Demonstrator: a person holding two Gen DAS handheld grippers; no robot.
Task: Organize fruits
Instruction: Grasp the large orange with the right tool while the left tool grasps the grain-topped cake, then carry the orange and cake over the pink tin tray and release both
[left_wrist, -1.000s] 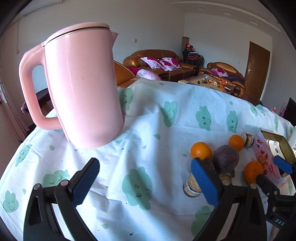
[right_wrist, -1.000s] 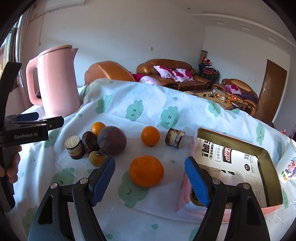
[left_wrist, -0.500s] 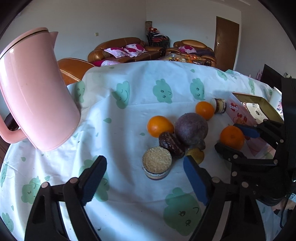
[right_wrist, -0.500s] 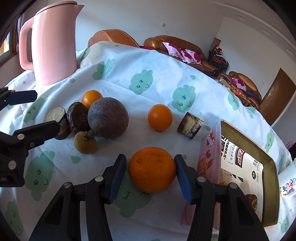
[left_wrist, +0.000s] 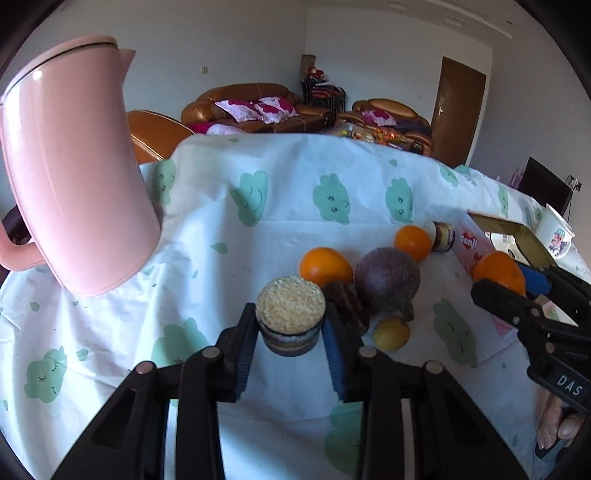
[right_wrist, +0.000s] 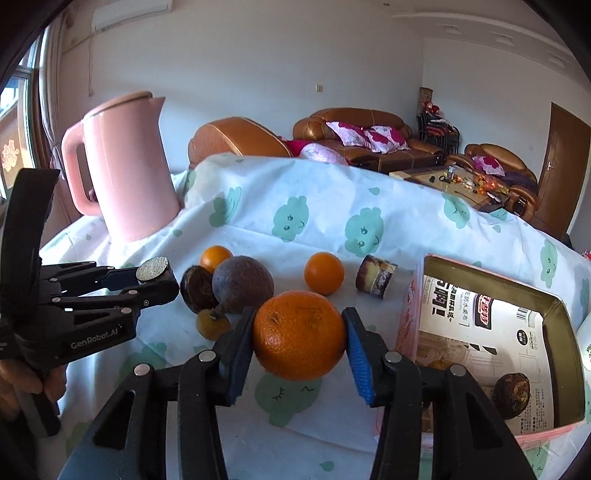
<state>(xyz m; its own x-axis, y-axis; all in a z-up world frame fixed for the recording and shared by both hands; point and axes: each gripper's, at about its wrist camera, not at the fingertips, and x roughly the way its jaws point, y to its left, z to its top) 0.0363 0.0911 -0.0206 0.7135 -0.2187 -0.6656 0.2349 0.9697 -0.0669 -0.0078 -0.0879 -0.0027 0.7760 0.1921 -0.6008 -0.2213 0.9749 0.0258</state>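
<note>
My left gripper (left_wrist: 290, 328) is shut on a round layered cake with a crumb top (left_wrist: 290, 315), also seen in the right wrist view (right_wrist: 152, 269). My right gripper (right_wrist: 299, 341) is shut on a large orange (right_wrist: 299, 336) and holds it above the cloth; it shows at the right of the left wrist view (left_wrist: 499, 273). On the cloth lie a dark purple fruit (right_wrist: 242, 285), two small oranges (right_wrist: 324, 273) (right_wrist: 216, 257), a small yellow fruit (right_wrist: 211, 325) and a brown cake (right_wrist: 197, 288).
An open pink box (right_wrist: 554, 321) with a brown cake (right_wrist: 511, 395) inside stands at the right. A pink kettle (right_wrist: 127, 166) stands at the back left. A small cake roll (right_wrist: 376, 281) lies near the box. A paper cup (left_wrist: 556, 236) stands beyond the box.
My left gripper has closed on the crumb-topped cake. My right gripper has closed on the large orange and lifted it off the cloth.
</note>
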